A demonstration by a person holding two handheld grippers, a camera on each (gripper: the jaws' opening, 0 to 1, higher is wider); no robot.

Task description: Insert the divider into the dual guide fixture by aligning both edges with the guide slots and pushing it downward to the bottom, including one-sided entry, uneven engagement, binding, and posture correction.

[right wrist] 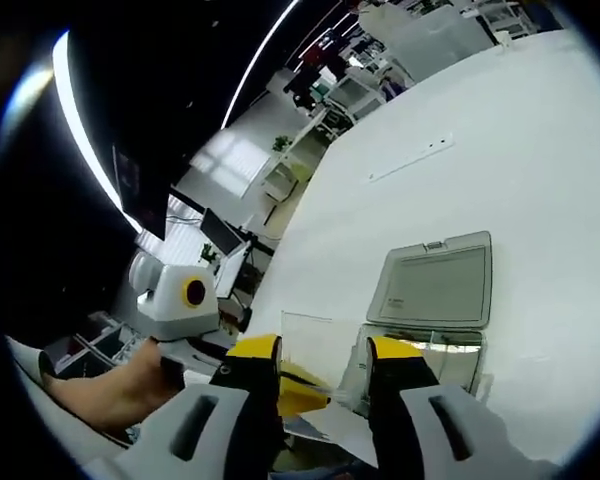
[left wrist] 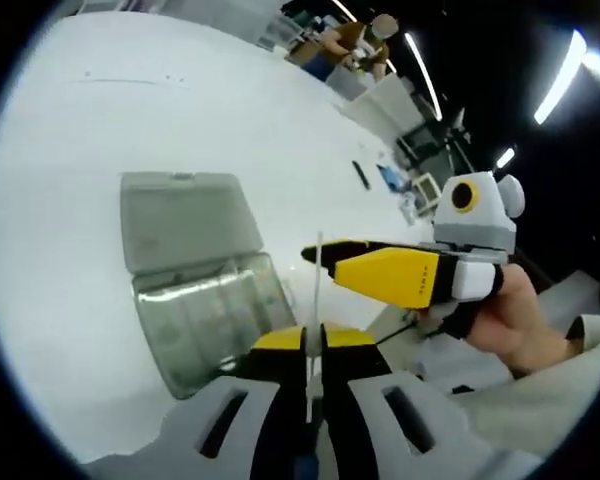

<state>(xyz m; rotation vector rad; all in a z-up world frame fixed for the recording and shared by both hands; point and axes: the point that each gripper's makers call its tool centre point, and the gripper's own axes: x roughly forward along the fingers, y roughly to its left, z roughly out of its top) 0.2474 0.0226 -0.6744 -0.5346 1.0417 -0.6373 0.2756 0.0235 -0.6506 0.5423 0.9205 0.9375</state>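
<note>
Two grippers on this one, and the thin clear plastic divider sheet [left wrist: 317, 300] is up in the air, not in the box yet. In the left gripper view, the left gripper [left wrist: 315, 340] has its yellow-tipped jaws pinched together on the sheet's lower edge, so the sheet stands edge-on straight up from them. The right gripper [left wrist: 325, 256] comes in from the right of that view with a hand [left wrist: 510, 320] behind it, its tip right at the sheet; can't tell if it's touching. In the right gripper view, the right gripper [right wrist: 323, 352] has its jaws spread apart, with the sheet [right wrist: 315, 345] sitting in the gap between them, not squeezed as far as I can see. The clear hinged compartment box [left wrist: 195, 275], lid flipped open, sits on the white tabletop [left wrist: 130, 120] well in from its edges, below and beyond the sheet. My worry: the sheet is held by one edge only, so it'll probably flex or swing on the way down, catch one slot first and jam crooked. Pushing harder then could bend it or shove the box.
</note>
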